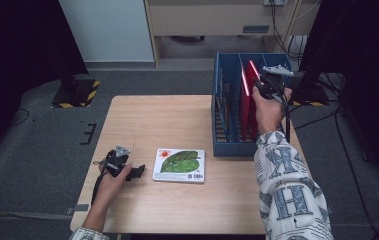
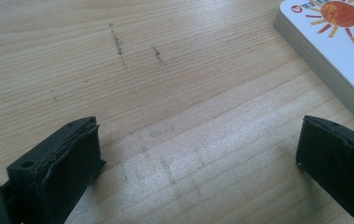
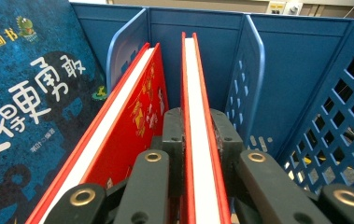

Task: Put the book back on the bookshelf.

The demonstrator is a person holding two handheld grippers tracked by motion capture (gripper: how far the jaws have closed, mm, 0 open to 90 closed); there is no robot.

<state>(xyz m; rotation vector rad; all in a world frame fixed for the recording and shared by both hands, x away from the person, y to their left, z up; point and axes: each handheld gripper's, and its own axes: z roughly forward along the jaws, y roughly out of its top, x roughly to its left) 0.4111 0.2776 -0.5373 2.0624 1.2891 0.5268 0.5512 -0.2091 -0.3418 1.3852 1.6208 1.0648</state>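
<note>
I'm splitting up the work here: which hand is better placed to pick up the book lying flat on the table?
Left. The left gripper rests open beside the flat book; the right gripper is clamped on a red book in the blue rack.

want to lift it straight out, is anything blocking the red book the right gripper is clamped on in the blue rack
Nothing visible blocks it. The right gripper grips the red book from above; a second red book leans beside it, and the blue divider stands on its other side. The space above is open.
</note>
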